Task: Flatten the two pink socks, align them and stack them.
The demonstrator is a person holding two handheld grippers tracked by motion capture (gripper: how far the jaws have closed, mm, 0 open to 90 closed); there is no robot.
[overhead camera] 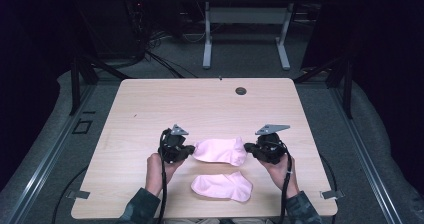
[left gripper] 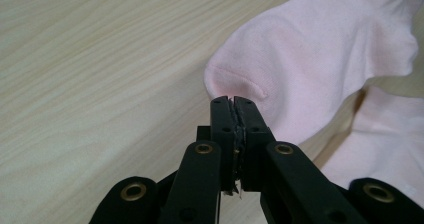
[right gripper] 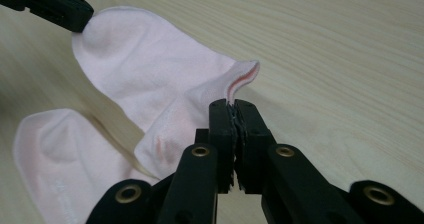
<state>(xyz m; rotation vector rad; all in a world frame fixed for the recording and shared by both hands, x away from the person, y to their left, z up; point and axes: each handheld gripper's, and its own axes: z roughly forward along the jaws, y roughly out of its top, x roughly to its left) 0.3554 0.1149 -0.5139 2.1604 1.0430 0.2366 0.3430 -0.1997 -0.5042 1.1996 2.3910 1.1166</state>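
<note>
A pale pink sock (overhead camera: 220,150) hangs stretched between my two grippers, a little above the wooden table (overhead camera: 200,104). My left gripper (overhead camera: 192,150) is shut on its toe end; in the left gripper view the jaws (left gripper: 233,101) pinch a fold of the sock (left gripper: 310,59). My right gripper (overhead camera: 246,146) is shut on the cuff edge, and in the right gripper view the sock (right gripper: 150,69) runs from my jaws (right gripper: 232,104) to the left gripper (right gripper: 82,19) at the top left. A second pink sock (overhead camera: 222,186) lies flat near the front edge, just under the held one (right gripper: 55,154).
A small round grommet hole (overhead camera: 241,91) sits near the table's far edge. Another table's white legs (overhead camera: 207,44) stand on the grey floor behind. A person's hands and dark sleeves come in from the bottom edge.
</note>
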